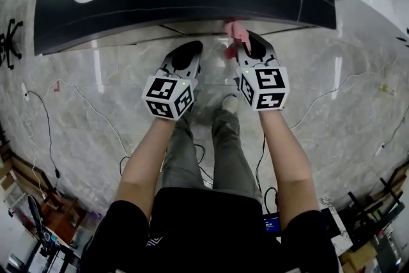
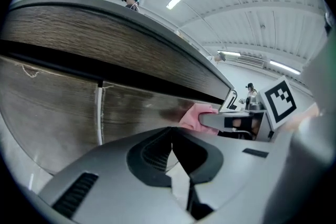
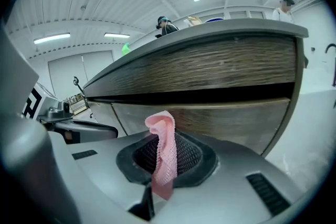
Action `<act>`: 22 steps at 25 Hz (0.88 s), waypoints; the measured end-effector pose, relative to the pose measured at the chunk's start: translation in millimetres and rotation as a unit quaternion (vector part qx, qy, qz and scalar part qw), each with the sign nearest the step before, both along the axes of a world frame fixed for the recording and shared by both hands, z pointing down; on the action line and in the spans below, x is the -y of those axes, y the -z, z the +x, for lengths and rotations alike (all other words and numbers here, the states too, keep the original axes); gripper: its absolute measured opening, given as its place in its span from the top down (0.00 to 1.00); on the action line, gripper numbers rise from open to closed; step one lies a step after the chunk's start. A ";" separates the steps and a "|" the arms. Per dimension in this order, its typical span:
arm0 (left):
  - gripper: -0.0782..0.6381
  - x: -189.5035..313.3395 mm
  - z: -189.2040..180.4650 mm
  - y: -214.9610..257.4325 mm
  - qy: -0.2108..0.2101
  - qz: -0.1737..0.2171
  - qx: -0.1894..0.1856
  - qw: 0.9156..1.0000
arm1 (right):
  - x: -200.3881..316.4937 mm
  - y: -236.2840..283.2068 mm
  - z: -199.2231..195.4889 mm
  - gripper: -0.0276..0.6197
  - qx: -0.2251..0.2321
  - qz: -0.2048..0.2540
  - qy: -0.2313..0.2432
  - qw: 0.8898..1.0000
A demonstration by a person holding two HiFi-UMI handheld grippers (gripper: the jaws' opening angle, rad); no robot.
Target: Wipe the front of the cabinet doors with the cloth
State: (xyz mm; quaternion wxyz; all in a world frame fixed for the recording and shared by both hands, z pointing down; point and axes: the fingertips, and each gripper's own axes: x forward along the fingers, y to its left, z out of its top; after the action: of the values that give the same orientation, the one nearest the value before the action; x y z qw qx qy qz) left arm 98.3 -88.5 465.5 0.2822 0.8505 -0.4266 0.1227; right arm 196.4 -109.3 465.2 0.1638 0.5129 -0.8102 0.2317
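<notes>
The right gripper (image 3: pixel 164 157) had its jaws clamped on the pink cloth (image 3: pixel 161 147), which stood up past the tips as one narrow twisted fold, close to the wood-grain cabinet doors (image 3: pixel 226 118). I could not tell whether it touched them. The left gripper (image 2: pixel 172 150) was just beside it, jaws closed on nothing.

With so little cloth showing, I judged that the hard tips might scrape the door instead of wiping it. A firm sweep might also drag the fold out of the grip. The dark overhang of the table (image 1: pixel 192 0) hung above the doors, so a high stroke could knock a gripper against it. Cables (image 1: pixel 45 118) trailing over the floor near the feet looked like a tripping risk.

I could read no brand or writing, only the black-and-white square markers on the gripper cubes.
</notes>
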 end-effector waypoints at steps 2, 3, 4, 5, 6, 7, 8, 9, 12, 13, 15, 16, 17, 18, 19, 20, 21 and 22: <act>0.88 0.2 16.2 -1.0 -0.006 0.000 -0.001 1.000 | 1.1 -1.3 24.1 0.88 -0.003 -0.001 -0.014 1.000; 0.88 0.2 24.1 -1.4 -0.009 0.000 -0.002 1.000 | 1.2 -2.2 35.9 0.88 -0.005 -0.002 -0.021 1.000; 0.88 0.0 31.8 -1.7 -0.013 0.000 -0.003 1.000 | 1.1 -3.2 46.9 0.88 -0.007 -0.002 -0.027 1.000; 0.88 -0.2 39.3 -2.1 -0.016 -0.001 -0.003 1.000 | 0.6 -3.9 57.1 0.88 -0.009 -0.003 -0.033 0.999; 0.88 -0.6 46.5 -2.5 -0.020 -0.001 -0.003 1.000 | -0.2 -4.6 66.4 0.88 -0.011 -0.004 -0.038 0.999; 0.88 -0.9 53.4 -3.1 -0.023 -0.002 -0.003 1.000 | -1.1 -5.2 75.0 0.88 -0.012 -0.005 -0.043 0.999; 0.88 -1.2 60.3 -3.9 -0.026 -0.002 -0.004 1.000 | -2.0 -5.9 83.0 0.88 -0.012 -0.006 -0.047 0.999; 0.88 -1.2 67.0 -4.8 -0.030 -0.003 -0.004 1.000 | -2.8 -6.8 90.7 0.88 -0.013 -0.006 -0.052 0.999; 0.88 -0.1 85.2 -7.0 -0.039 -0.004 -0.005 0.999 | -4.2 -9.9 109.5 0.88 -0.014 -0.008 -0.063 0.998; 0.88 0.2 90.1 -7.5 -0.042 -0.004 -0.005 0.999 | -4.8 -10.9 114.1 0.88 -0.014 -0.009 -0.066 0.998; 0.88 -0.4 99.0 -8.8 -0.048 -0.004 -0.005 0.999 | -6.9 -12.6 122.3 0.88 -0.016 -0.011 -0.069 0.997; 0.88 -1.2 103.0 -9.8 -0.052 -0.004 -0.005 0.999 | -8.4 -13.1 126.0 0.88 -0.018 -0.012 -0.070 0.997; 0.88 -2.1 106.1 -10.8 -0.055 -0.004 -0.005 0.998 | -10.1 -13.6 128.9 0.88 -0.021 -0.012 -0.071 0.997; 0.88 -3.2 107.6 -11.8 -0.056 -0.005 -0.005 0.998 | -12.1 -14.5 130.0 0.88 -0.022 -0.013 -0.072 0.997; 0.88 -4.5 107.5 -13.0 -0.057 -0.007 -0.007 0.998 | -14.4 -15.8 129.2 0.88 -0.021 -0.015 -0.071 0.997; 0.88 -5.9 106.2 -14.4 -0.055 -0.009 -0.007 0.998 | -16.8 -17.5 126.5 0.88 -0.020 -0.017 -0.069 0.997; 0.88 -7.3 104.1 -16.2 -0.054 -0.011 -0.007 0.998 | -19.1 -19.2 122.5 0.88 -0.018 -0.019 -0.065 0.998; 0.88 -8.5 101.4 -18.0 -0.052 -0.013 -0.007 0.999 | -21.0 -21.1 117.5 0.88 -0.016 -0.021 -0.061 0.998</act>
State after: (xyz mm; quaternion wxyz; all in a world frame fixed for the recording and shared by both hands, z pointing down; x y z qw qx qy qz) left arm 199.7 -80.0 483.5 0.2897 0.8686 -0.3781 0.1368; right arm 313.9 -88.3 486.3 0.1731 0.5615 -0.7695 0.2501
